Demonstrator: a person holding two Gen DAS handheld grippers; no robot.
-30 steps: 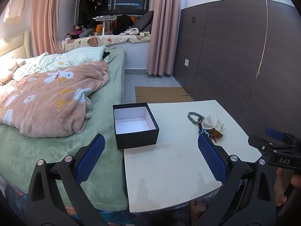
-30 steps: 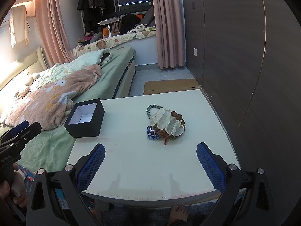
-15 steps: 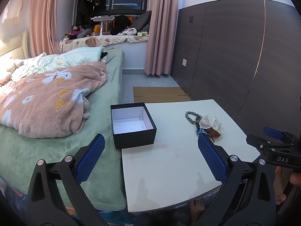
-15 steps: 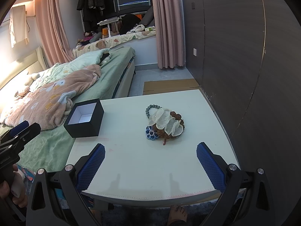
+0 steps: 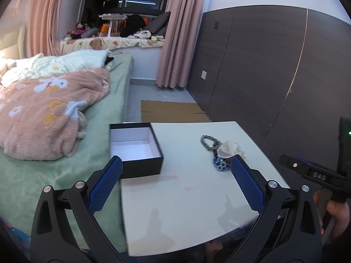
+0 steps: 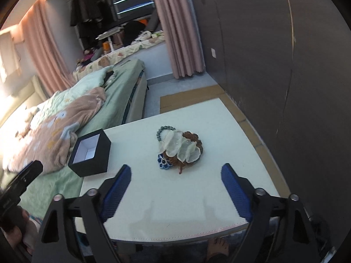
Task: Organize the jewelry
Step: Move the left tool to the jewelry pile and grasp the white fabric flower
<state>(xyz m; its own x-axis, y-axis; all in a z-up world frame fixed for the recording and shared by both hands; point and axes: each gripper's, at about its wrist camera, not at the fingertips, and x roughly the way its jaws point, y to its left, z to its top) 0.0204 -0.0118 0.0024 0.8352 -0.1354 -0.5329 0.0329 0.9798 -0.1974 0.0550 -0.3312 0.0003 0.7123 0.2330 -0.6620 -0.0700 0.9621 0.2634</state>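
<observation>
A pile of jewelry (image 6: 178, 149) lies in the middle of the white table (image 6: 197, 197): a dark bead bracelet (image 6: 163, 129), pale translucent shell pieces, a brown beaded piece and a blue flower piece (image 6: 164, 164). The pile also shows in the left wrist view (image 5: 221, 151). An open black box (image 5: 135, 148) with a white inside stands empty at the table's left edge; it also shows in the right wrist view (image 6: 91, 151). My left gripper (image 5: 175, 165) is open above the near table, short of the box. My right gripper (image 6: 175, 169) is open, just short of the pile.
A bed (image 5: 65, 149) with a green sheet and a pink blanket (image 5: 43, 114) adjoins the table's left side. A dark panelled wall (image 6: 285, 65) runs along the right. Flat cardboard (image 5: 171, 110) lies on the floor beyond the table.
My right gripper has moved forward toward the jewelry pile and tilted, so the view is rolled. My left gripper has shifted slightly forward and right, closer to the box.
</observation>
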